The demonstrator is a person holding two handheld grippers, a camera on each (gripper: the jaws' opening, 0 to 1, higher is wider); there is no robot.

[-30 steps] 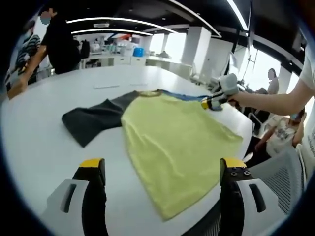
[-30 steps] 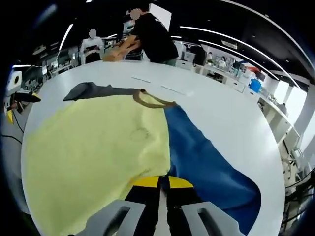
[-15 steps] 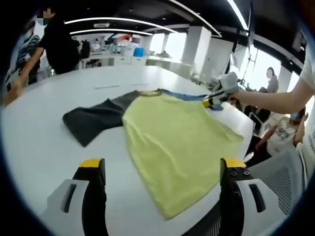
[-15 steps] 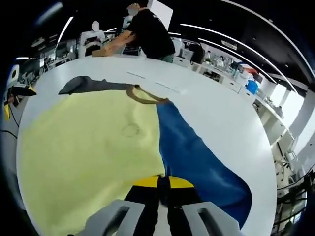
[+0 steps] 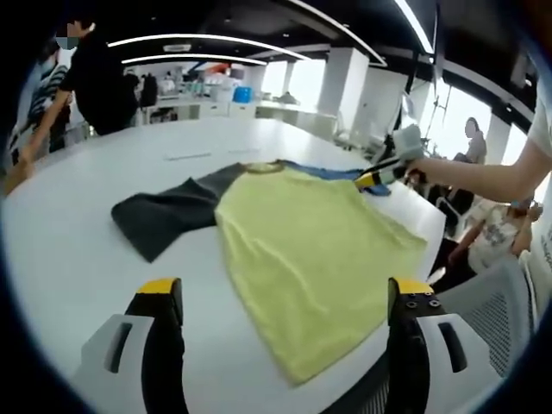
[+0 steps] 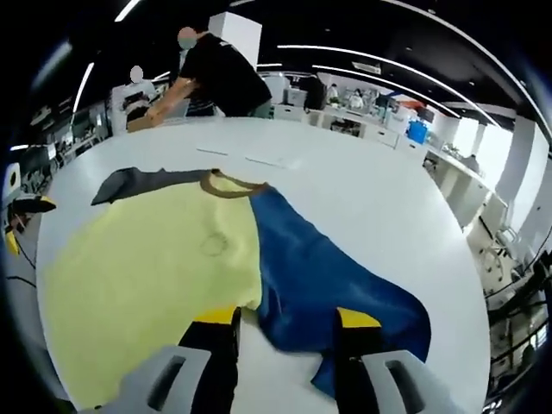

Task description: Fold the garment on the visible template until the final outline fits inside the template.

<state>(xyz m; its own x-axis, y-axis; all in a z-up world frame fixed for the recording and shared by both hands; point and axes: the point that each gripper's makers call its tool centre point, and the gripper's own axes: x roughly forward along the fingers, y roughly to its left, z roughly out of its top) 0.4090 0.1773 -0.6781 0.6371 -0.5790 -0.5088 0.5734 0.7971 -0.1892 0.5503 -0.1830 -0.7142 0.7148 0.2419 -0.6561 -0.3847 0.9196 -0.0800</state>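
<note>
your left gripper [image 5: 285, 297] spread, holding nothing | right gripper [image 6: 285, 321] spread over blue sleeve [image 6: 323, 280] | garment [image 5: 310, 241] flat on white table [image 5: 78, 250] | open office, ceiling strip lights [image 5: 198, 39], person [image 6: 216, 73] at far edge

Readable text: none in either view.
Garment [image 6: 147, 267]: no legible print, label or brand; a faint round mark on the yellow front is too blurred to read.
Tabletop [image 5: 69, 259]: plain white, no writing that can be made out.
Tool [image 6: 285, 321]: yellow tips, no lettering or numbers visible.
Background signs: too small and blurred to read.
</note>
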